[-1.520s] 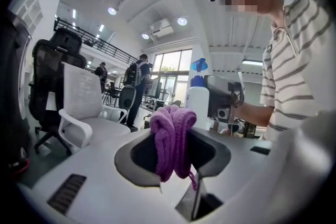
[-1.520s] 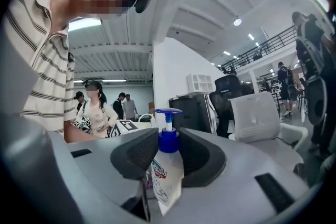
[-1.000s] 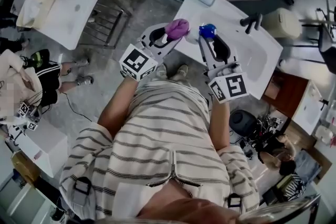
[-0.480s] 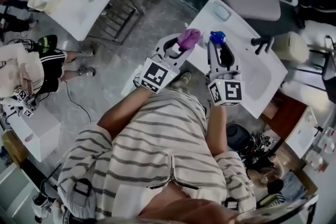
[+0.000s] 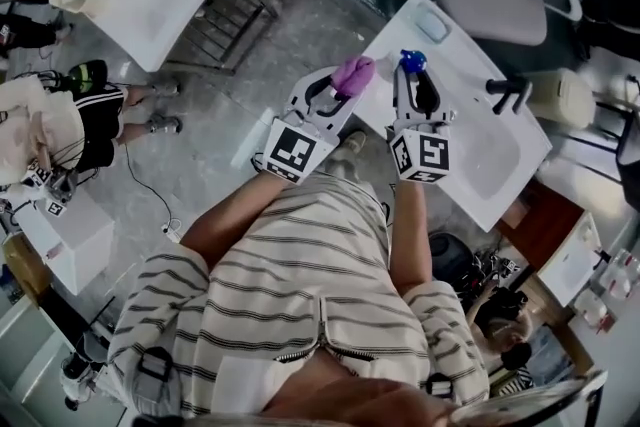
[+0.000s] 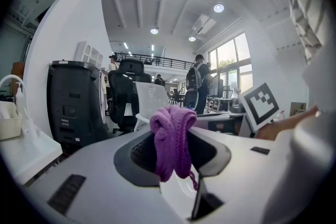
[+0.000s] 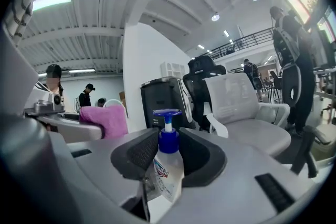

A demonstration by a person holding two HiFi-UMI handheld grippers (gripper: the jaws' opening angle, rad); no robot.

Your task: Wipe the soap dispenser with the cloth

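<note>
Where the head view looks down past the striped shirt (image 5: 300, 265), the left gripper (image 5: 338, 90) has its jaws clenched on the cloth (image 5: 356, 73). The cloth is a purple, nubby knit bunched into a soft lump at the jaw tips. How far it runs down between the jaws is hidden from above. Seen along those jaws, it folds over itself and hangs in two ribbed lobes.

Near it to the right, the right gripper (image 5: 412, 80) grasps the soap dispenser (image 5: 412, 63) over the left edge of the white desk (image 5: 500, 165); whether it rests there I cannot tell. From above only the blue pump head shows, the body being covered by the jaws. The right gripper view shows a clear plastic bottle with a blue collar and flat spout, pinched between dark ribbed pads (image 7: 140, 153). Its base is cut off below them, and the label print is too small to read. Cloth and dispenser are apart, not touching.
</note>
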